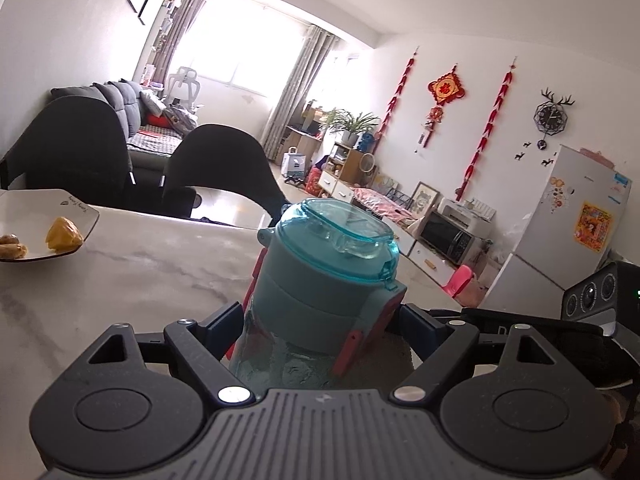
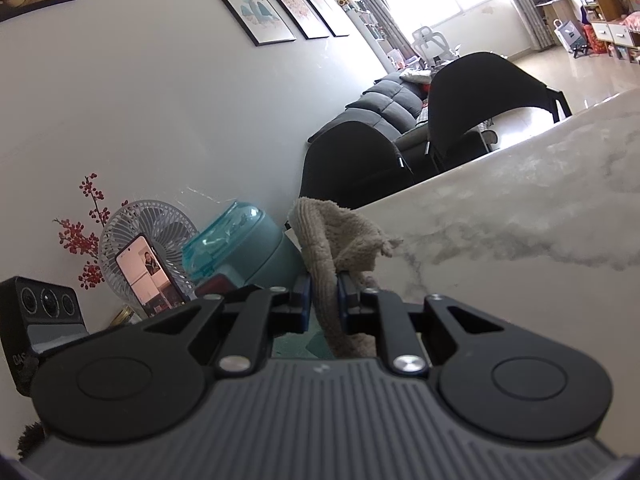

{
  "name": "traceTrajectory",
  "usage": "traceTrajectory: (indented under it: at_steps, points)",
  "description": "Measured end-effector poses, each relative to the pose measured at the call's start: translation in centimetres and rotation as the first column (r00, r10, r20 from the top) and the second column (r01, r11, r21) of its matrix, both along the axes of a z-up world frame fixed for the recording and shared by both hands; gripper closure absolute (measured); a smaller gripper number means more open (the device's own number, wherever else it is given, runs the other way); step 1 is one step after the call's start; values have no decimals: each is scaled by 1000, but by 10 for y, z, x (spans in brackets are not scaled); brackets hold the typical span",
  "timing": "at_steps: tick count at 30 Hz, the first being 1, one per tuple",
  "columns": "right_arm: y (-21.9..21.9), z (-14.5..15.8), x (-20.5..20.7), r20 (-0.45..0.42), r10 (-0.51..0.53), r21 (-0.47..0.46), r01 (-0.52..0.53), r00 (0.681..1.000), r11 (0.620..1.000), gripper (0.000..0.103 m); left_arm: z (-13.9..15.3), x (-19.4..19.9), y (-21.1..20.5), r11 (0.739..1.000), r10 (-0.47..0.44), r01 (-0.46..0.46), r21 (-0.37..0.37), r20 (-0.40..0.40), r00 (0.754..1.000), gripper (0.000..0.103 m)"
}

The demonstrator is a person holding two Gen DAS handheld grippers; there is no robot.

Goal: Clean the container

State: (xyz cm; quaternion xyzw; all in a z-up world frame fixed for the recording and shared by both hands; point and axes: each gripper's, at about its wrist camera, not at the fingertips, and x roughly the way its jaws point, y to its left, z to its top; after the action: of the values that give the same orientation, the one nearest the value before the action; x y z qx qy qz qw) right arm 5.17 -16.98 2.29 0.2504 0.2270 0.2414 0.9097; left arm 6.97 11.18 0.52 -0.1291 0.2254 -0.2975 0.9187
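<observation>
A teal bottle (image 1: 324, 280) with a clear blue lid and red side straps stands upright between the fingers of my left gripper (image 1: 316, 328), which is shut on its body. In the right wrist view the same bottle (image 2: 236, 248) sits to the left. My right gripper (image 2: 322, 300) is shut on a beige knitted cloth (image 2: 340, 248), which bunches up above the fingers and lies beside the bottle. A strip of the cloth (image 1: 400, 344) shows behind the bottle in the left wrist view.
A marble table (image 1: 132, 272) lies under both grippers. A white plate (image 1: 44, 220) with food scraps sits at its far left. Two black chairs (image 1: 216, 168) stand beyond the table's edge. A small fan (image 2: 136, 236) and a phone (image 2: 148, 272) stand left of the bottle.
</observation>
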Motion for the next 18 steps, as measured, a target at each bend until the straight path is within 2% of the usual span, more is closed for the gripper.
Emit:
traceTrajectory:
  at_steps: [4, 11, 13, 15, 18]
  points:
    - [-6, 1, -2, 1, -8, 3, 8, 1000, 1000, 89, -4, 3, 4, 1000, -25, 25, -4, 8, 1000, 17]
    - [-7, 7, -9, 23, 3, -6, -3, 1000, 1000, 89, -10, 8, 2, 995, -96, 92, 48, 71, 993, 16]
    - [-8, 8, -12, 27, 4, -12, -4, 1000, 1000, 89, -13, 8, 1, 990, -124, 117, 74, 93, 988, 14]
    - [-10, 7, -15, 25, 3, -13, -2, 1000, 1000, 89, -16, 10, 1, 982, -174, 163, 100, 109, 979, 6]
    - [-11, 4, -19, 12, -2, -22, 2, 1000, 1000, 89, -22, 15, 5, 970, -234, 222, 102, 123, 964, 6]
